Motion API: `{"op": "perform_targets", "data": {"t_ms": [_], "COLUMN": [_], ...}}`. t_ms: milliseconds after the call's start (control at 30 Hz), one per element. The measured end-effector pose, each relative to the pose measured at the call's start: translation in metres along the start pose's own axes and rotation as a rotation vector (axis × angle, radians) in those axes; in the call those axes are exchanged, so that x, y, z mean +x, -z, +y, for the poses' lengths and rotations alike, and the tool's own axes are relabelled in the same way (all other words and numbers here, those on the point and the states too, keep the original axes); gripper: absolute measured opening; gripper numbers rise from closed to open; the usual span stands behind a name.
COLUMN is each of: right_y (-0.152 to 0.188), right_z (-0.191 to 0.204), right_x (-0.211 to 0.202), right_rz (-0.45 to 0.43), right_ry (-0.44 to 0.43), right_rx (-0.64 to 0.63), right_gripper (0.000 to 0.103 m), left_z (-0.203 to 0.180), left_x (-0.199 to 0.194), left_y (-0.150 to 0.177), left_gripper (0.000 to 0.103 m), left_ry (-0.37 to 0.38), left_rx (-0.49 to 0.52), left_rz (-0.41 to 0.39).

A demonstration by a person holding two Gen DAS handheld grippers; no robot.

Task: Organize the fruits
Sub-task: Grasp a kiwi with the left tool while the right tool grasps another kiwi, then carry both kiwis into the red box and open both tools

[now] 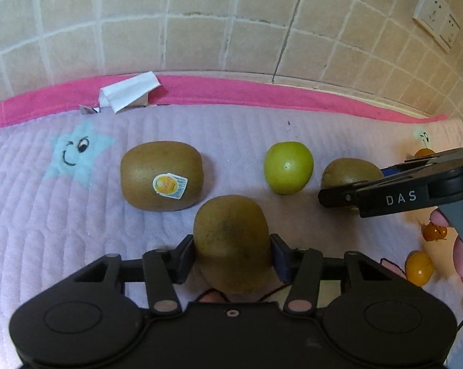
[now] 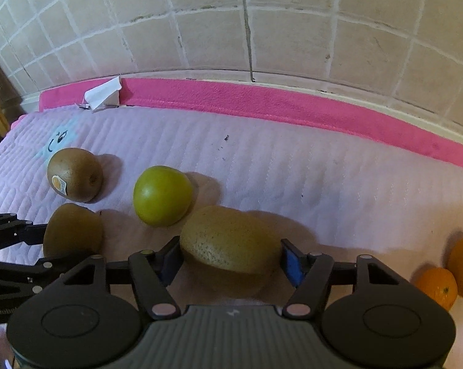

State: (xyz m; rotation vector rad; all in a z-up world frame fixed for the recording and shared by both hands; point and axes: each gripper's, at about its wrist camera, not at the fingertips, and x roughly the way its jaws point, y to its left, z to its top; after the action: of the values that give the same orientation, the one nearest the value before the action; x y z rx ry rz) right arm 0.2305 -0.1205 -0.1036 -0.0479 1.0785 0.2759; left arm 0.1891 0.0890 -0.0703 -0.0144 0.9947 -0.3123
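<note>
We tilt both claws steeply down toward the quilted mat (image 1: 200,129). Our left claw (image 1: 233,253) grips an upright kiwi (image 1: 231,240) between its pads, just in front of the green apple (image 1: 288,170). Our right claw (image 2: 231,259) straddles a kiwi lying on its side (image 2: 231,240), right of that apple; we cannot tell whether the pads press it. A stickered kiwi (image 1: 162,175) rests left of the apple, small oranges (image 2: 437,286) well to its right.

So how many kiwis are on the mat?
3. A stickered kiwi lies far left; one kiwi sits between the left jaws, another kiwi between the right jaws. More may be hidden out of view.
</note>
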Motion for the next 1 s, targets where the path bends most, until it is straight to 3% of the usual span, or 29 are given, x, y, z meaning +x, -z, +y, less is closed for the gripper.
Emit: {"op": "perform_targets", "data": {"t_ms": [267,500,733,1000], "right_y": [0.011,0.031,0.072,0.136], "right_z": [-0.009,-0.037,-0.102,-0.206], "right_x": [-0.051,-0.124,-0.189,-0.237], "right_rz": [-0.077,-0.206,-0.299,-0.311], "right_ry": [-0.005,0.037,0.134,0.256], "right_rx": [0.062,0.143,0.275,0.479], "right_gripper": [0.067,0.067,0.067,0.067], "left_z": [-0.018,-0.068,-0.148,-0.266], "left_x": [-0.033,-0.067,-0.082,-0.064], "left_y": [0.000,-0.008,-0.023,-0.019], "left_gripper": [0.060,0.060,0.061,0.061], "left_ry": [0.024,0.065,0.184,0.347], "left_rx": [0.025,0.120,0.246,0.421], "left_rz": [-0.050,-0.126,-0.164,-0.137]}}
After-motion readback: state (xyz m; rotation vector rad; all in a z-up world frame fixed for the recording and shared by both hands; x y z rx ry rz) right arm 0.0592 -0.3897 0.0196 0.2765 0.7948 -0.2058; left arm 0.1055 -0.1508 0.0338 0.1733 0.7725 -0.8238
